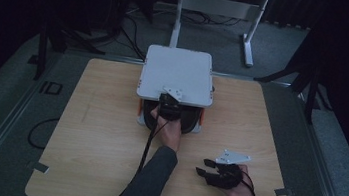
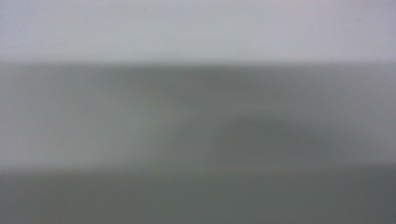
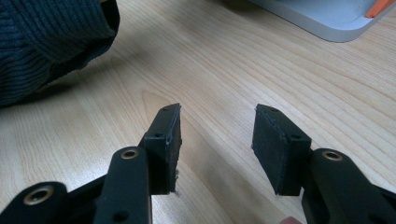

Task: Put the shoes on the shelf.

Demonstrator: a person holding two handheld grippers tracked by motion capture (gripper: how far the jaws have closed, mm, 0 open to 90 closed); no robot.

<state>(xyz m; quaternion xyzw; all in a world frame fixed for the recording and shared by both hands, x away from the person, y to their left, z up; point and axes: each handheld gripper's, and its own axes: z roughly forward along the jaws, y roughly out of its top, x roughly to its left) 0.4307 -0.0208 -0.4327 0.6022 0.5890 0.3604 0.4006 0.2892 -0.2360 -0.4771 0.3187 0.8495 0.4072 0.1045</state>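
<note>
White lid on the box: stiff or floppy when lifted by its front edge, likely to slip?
The white lid looks like a flat, thick, square panel, so probably stiff. Its surface seems smooth, so it may slip. The left hand-held gripper meets it at one edge, so it could tilt.

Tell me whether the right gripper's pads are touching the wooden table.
Cannot tell. In the right gripper view the right gripper stands open with bare table between its pads, low over the wood, but no clear gap or contact shows.
</note>
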